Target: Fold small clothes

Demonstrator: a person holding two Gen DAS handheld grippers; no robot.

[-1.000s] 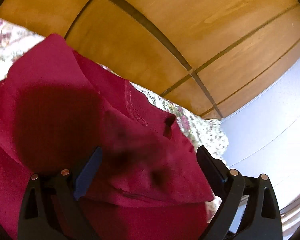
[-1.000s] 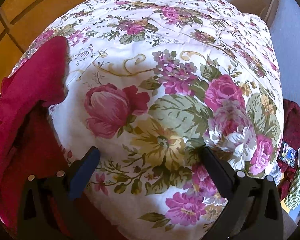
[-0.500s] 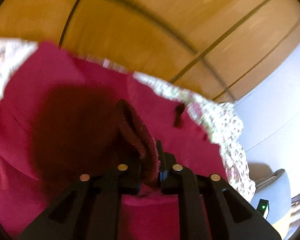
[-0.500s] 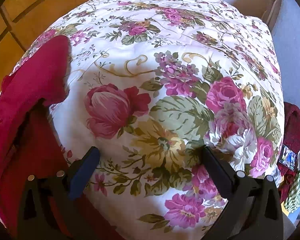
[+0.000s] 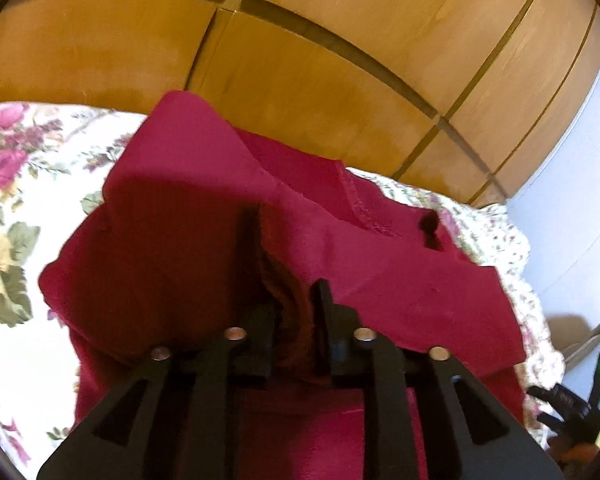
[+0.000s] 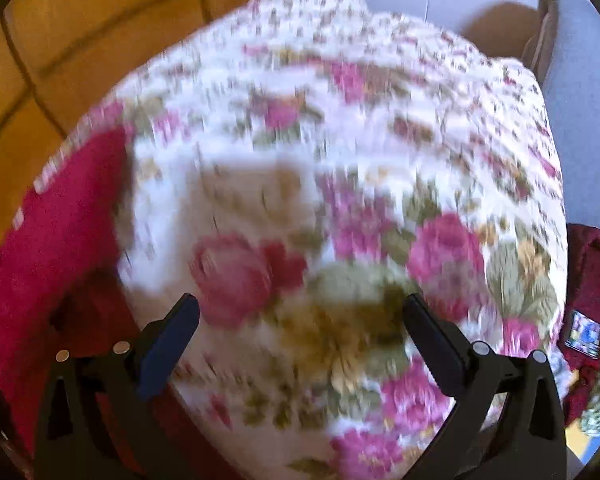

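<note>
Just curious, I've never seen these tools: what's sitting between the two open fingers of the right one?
Only the floral quilt, seen in the right wrist view. The right gripper stands wide open over it, holding nothing; the red garment lies off to its left.

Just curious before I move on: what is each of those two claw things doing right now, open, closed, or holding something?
Left gripper: jaws just eased wider, a bunched fold of the red garment between them.
Right gripper: open, empty, above the floral quilt.

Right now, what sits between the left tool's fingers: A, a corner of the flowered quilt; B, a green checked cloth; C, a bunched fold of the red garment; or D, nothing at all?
C: in the left wrist view a raised fold of the red garment stands between the fingers of the left tool, while the flowered quilt lies off to the side.
</note>
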